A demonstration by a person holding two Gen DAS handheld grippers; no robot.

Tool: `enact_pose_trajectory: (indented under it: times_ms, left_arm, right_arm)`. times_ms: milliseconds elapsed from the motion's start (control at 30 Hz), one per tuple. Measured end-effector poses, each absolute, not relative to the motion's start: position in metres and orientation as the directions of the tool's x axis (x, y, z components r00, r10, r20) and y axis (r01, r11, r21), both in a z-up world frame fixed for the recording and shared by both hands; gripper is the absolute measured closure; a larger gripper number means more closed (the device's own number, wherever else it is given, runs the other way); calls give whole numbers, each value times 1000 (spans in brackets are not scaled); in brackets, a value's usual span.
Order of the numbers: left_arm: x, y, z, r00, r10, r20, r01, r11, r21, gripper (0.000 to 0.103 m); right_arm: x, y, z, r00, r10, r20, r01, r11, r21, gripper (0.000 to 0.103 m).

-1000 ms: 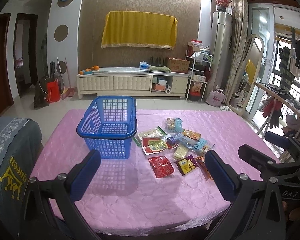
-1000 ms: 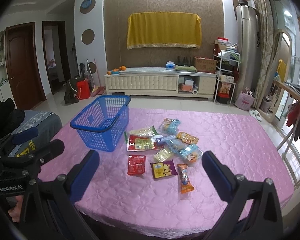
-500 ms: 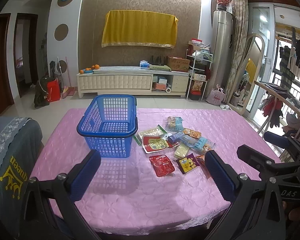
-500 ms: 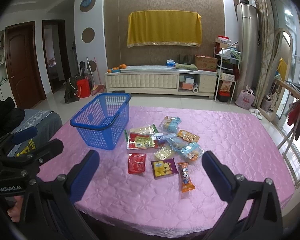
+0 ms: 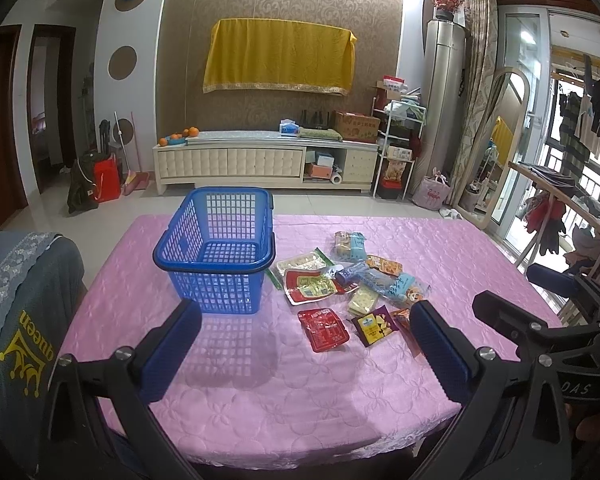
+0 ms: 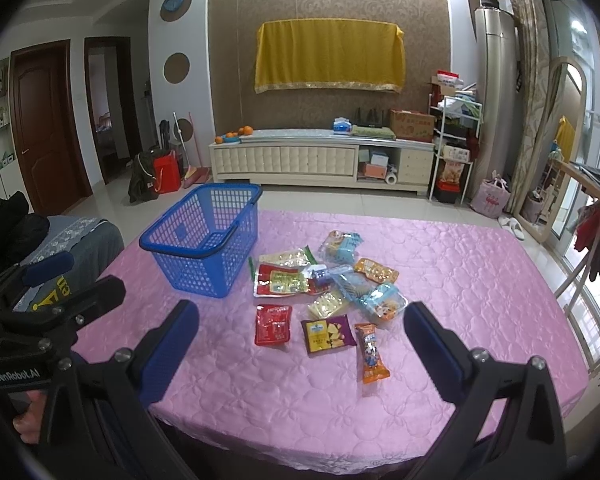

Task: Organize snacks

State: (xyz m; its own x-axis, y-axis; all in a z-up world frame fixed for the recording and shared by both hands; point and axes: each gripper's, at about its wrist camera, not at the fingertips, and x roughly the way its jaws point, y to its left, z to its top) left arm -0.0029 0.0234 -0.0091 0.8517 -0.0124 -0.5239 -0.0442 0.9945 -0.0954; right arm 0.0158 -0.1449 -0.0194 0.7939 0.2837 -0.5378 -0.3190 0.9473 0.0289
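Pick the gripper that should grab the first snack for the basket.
Right. The right gripper faces the snack pile, red packet nearest; the left gripper points nearer the empty blue basket. Both are open.

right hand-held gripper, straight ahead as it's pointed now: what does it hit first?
Probably the purple snack packet, with the red packet close beside it. The right hand-held gripper is open and empty; depth is uncertain in this fisheye view.

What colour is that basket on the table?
Blue, the basket is latticed plastic, clearest in the left wrist view.

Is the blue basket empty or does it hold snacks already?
Empty: the blue basket shows only bare mesh inside; the snack packets lie beside it.
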Motion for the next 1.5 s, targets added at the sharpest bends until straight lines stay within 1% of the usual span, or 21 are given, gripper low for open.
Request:
enact_pose_trajectory:
  times_ms: [333,700,800,900,933,1033,1100,1200,1267,1500]
  left_arm:
    - [-1,25,-11,849,-27,-528,-37,993,-111,0]
    - [10,22,-4,850,-31,-526,-26,995,-101,0]
    - [19,18,0,850,-43,-524,-14,994,-104,0]
    - [36,16,-2,831,-87,-550,10,990,-141,0]
    - [44,14,-4,821,-105,-562,22,988,-152,0]
    - [61,4,-10,809,-98,-580,26,991,-131,0]
    - [73,-2,-14,800,-104,-591,35,991,-127,0]
    - [94,-11,-23,777,-120,-618,48,990,-131,0]
    - [106,-17,-30,763,-122,-634,49,990,-130,0]
    - [155,-34,-61,705,-123,-699,50,991,-123,0]
  right_arm:
    - [16,-145,-19,793,285,-538,-321,947,29,0]
    - [19,-149,-16,803,276,-529,-317,948,13,0]
    - [26,-155,-11,810,263,-525,-302,953,12,0]
    - [35,-164,-10,821,245,-516,-280,960,11,0]
    - [38,-167,-11,830,231,-508,-269,963,-2,0]
    - [54,-178,-13,849,168,-501,-225,973,-53,0]
    - [65,-183,-17,837,165,-522,-228,972,-57,0]
    - [85,-192,-27,793,201,-575,-262,965,-24,0]
    - [102,-197,-37,769,195,-609,-265,964,-25,0]
    - [145,-206,-67,703,197,-684,-304,952,-38,0]
